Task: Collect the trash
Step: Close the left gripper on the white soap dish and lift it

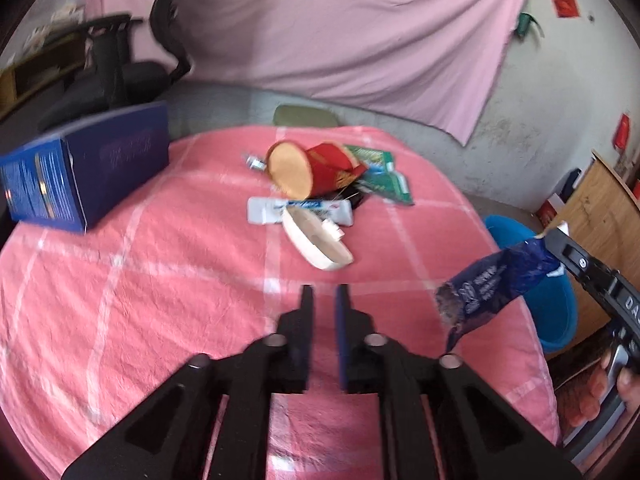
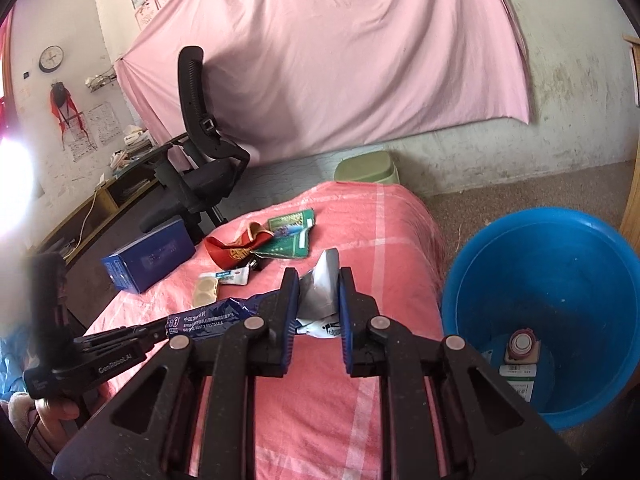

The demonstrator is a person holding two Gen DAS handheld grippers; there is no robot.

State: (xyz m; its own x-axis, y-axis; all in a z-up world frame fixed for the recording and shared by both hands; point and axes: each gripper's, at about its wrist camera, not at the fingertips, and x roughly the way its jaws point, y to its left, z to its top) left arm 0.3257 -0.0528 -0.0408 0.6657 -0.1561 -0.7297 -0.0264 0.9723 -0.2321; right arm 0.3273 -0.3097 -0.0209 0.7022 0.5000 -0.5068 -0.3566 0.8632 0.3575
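My right gripper (image 2: 319, 280) is shut on a crumpled blue and silver wrapper (image 2: 316, 296), held above the pink cloth near its right edge; the wrapper (image 1: 496, 284) and the right gripper (image 1: 554, 240) also show in the left wrist view. My left gripper (image 1: 324, 294) hovers over the pink cloth with a narrow gap between its fingers and nothing in it. Ahead lie a red paper cup (image 1: 316, 172) on its side, a white tube (image 1: 300, 210), a cream round lid (image 1: 316, 244) and green packets (image 1: 380, 176). A blue basin (image 2: 548, 320) stands on the floor to the right.
A dark blue box (image 1: 84, 176) lies at the cloth's left edge. The basin holds a small carton (image 2: 518, 376) and a capped bottle (image 2: 522, 344). A black office chair (image 2: 196, 152) and a green stool (image 2: 368, 170) stand behind the table. A wooden cabinet (image 1: 600, 208) is at right.
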